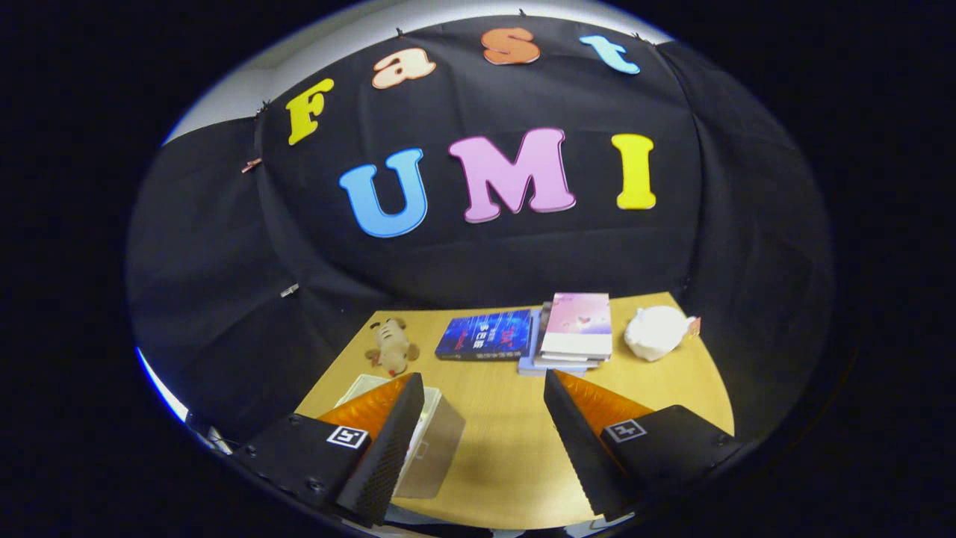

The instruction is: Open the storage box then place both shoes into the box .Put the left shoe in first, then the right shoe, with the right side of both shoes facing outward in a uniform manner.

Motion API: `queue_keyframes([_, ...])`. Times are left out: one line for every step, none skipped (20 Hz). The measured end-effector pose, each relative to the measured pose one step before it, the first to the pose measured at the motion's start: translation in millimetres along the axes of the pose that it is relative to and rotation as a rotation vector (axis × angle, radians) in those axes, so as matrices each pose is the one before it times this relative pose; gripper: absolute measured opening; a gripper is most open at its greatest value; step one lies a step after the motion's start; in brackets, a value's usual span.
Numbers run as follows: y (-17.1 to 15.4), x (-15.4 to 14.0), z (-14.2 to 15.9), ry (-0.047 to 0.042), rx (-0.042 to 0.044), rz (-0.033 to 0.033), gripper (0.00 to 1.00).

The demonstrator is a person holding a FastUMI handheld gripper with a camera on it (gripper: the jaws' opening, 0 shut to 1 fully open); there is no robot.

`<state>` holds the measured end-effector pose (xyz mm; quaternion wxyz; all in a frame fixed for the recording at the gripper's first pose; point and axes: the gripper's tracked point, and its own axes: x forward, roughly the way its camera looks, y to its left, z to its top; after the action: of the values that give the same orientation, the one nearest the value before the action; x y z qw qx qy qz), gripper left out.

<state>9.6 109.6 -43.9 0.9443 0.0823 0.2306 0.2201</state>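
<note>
The gripper (484, 388) hangs above a wooden table (493, 456) at the bottom of the frame, its fingers spread wide and holding nothing. The translucent storage box (437, 441) sits at lower left, partly behind the left finger (388, 448). Beyond the fingers, at centre frame, lie a plush toy (392, 347), a blue book (484, 335), a stack of books (573, 332) and a white soft toy (657, 332).

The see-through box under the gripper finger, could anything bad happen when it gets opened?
Maybe. The open gripper hangs above the wooden table, and its left finger covers part of the clear plastic storage box, so the lid's catch is hard to see and a finger might miss it. The box also sits near the table's front edge, so a push could slide it off. The brown plush toy just beyond could get bumped.
</note>
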Motion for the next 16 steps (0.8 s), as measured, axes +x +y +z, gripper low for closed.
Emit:
queue_keyframes([-11.63, -5.85, 10.79, -0.04828, -0.02543, -0.01426, 0.98])
queue_keyframes([-14.18, -3.72, 11.35, -0.0506, -0.02846, -0.01568, 0.98])
queue_keyframes([-12.83, -3.42, 7.51, -0.03674, -0.02498, -0.01468, 0.98])
queue_keyframes([-13.1, -4.32, 7.82, -0.03417, -0.02593, -0.01096, 0.98])
queue_keyframes([-14.4, -1.87, 3.47, -0.02743, -0.02472, -0.01342, 0.98])
queue_keyframes([-14.19, -2.17, 0.3, -0.01635, -0.01707, -0.01479, 0.98])
queue_keyframes([-12.45, -3.9, -1.27, -0.01116, -0.00645, -0.00767, 0.98])
queue_keyframes([-11.71, -2.1, -0.04, -0.01048, -0.00137, -0.0045, 0.98])
queue_keyframes([-10.91, -1.09, -1.08, -0.01463, 0.00165, -0.00516, 0.98])
queue_keyframes([-12.27, -0.16, -0.64, -0.01749, -0.00262, -0.00742, 0.98])
queue_keyframes([-10.93, 0.6, -2.52, -0.01106, -0.00599, -0.01063, 0.98])
queue_keyframes([-10.29, 0.16, -3.26, -0.0095, -0.00775, -0.00618, 0.98])
queue_keyframes([-7.8, 0.46, -2.37, -0.00598, -0.00666, -0.00054, 0.98])
queue_keyframes([-5.74, 0.31, -1.72, -0.00782, 0.00033, 0.00065, 0.98])
queue_keyframes([-4.26, 1.13, -1.74, -0.00663, 0.00572, 0.00354, 0.98])
queue_keyframes([-3.25, 0.15, -2.89, 0.00156, 0.00881, 0.00495, 0.98])
